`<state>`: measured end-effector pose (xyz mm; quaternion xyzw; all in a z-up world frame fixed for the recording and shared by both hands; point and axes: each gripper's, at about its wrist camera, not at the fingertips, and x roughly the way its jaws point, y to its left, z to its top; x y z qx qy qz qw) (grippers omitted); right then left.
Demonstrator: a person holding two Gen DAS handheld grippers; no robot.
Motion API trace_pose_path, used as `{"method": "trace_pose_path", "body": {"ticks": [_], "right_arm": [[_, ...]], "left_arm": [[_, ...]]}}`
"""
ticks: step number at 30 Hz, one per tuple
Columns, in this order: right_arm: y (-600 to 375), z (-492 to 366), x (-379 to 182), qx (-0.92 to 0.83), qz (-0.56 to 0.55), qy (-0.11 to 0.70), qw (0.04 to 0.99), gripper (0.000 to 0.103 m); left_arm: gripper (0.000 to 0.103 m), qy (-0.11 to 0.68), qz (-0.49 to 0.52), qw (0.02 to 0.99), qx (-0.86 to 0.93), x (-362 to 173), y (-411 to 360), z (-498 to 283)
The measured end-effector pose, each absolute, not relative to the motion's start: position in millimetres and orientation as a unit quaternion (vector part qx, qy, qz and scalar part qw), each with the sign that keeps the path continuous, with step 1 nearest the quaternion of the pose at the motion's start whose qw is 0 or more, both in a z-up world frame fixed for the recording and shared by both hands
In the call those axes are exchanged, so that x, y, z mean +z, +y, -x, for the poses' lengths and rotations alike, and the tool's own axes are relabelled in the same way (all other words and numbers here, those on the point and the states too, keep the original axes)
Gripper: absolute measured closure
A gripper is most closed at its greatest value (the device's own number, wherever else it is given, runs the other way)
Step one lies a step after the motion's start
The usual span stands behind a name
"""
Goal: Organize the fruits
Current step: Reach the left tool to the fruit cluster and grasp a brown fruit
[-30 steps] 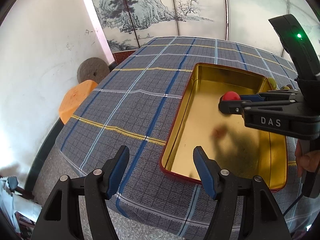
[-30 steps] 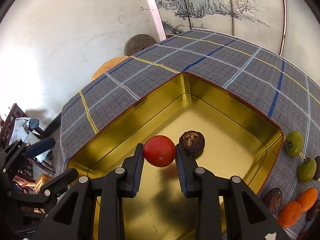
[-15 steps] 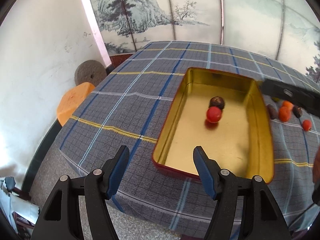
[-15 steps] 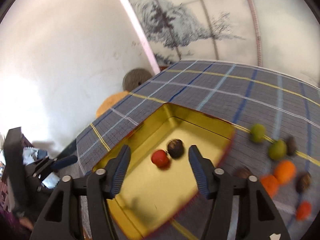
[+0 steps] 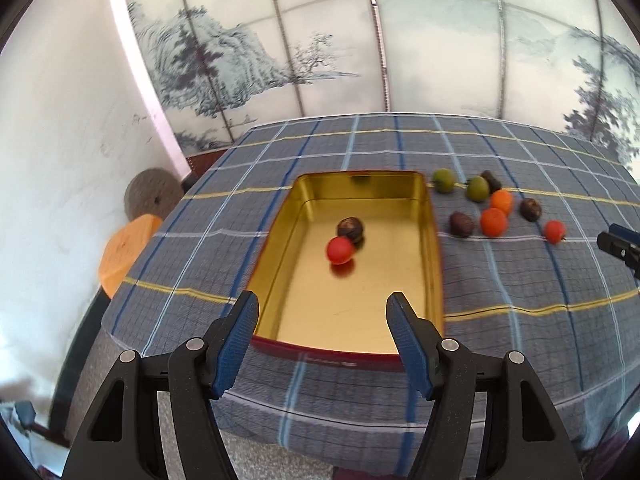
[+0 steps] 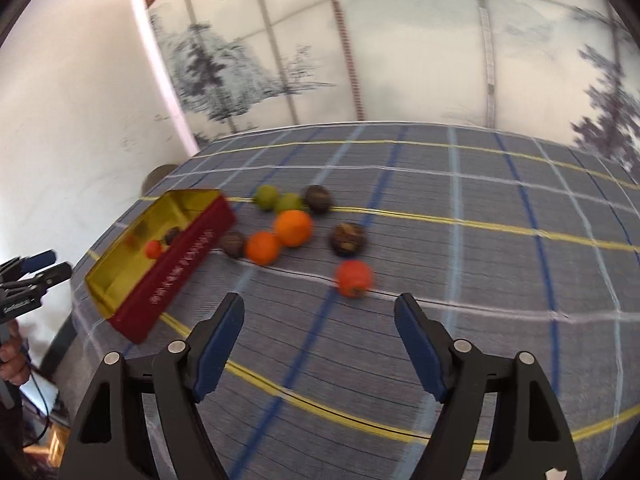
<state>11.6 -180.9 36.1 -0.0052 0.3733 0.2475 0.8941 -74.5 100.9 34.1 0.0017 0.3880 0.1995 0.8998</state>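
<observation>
Released a moment ago, the red fruit (image 5: 340,251) now lies in the gold tin (image 5: 434,240), touching a dark brown fruit (image 5: 351,229), and the right gripper (image 6: 319,342) has swung away toward the loose pile, fingers spread and empty. Left of it all, the left gripper (image 5: 322,338) hovers at the tin's near end, fingers also apart with nothing between them. Right of the tin, on the plaid-covered counter (image 5: 520,288), sit two green fruits, two oranges (image 6: 293,227), more wrinkled brown ones and a small red-orange fruit (image 6: 353,277) nearest the right fingers. That one looks light, smooth and round, probably inclined to roll and bruise; a gentle squeeze across its widest middle seems best.
</observation>
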Motion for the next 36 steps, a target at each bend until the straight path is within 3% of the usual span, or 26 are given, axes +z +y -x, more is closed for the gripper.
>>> {"method": "trace_pose_path", "body": {"ticks": [2, 5, 9, 20, 30, 36], "right_arm": [[-200.3, -16.0, 34.1, 0.231, -0.009, 0.375, 0.898, 0.025], [-219.4, -20.1, 28.5, 0.207, -0.016, 0.377, 0.903, 0.016], [-235.2, -30.1, 15.9, 0.174, -0.013, 0.389, 0.905, 0.012], [-263.7, -46.6, -16.5, 0.143, -0.008, 0.416, 0.898, 0.011], [-269.4, -52.8, -21.2, 0.156, -0.027, 0.432, 0.888, 0.004], [-264.7, -52.6, -22.0, 0.160, -0.018, 0.435, 0.886, 0.001]], "left_arm": [[0.036, 0.389, -0.002, 0.901, 0.191, 36.4, 93.8, 72.4], [0.036, 0.397, -0.006, 0.900, 0.180, 36.6, 84.1, 70.5], [0.036, 0.415, -0.004, 0.896, 0.155, 32.6, 77.3, 62.5], [0.036, 0.434, 0.019, 0.899, 0.053, 36.0, 67.1, 22.7], [0.037, 0.450, -0.146, 0.877, -0.091, 29.3, 23.8, -59.9], [0.040, 0.475, -0.178, 0.855, -0.110, 2.9, 25.5, -106.6]]}}
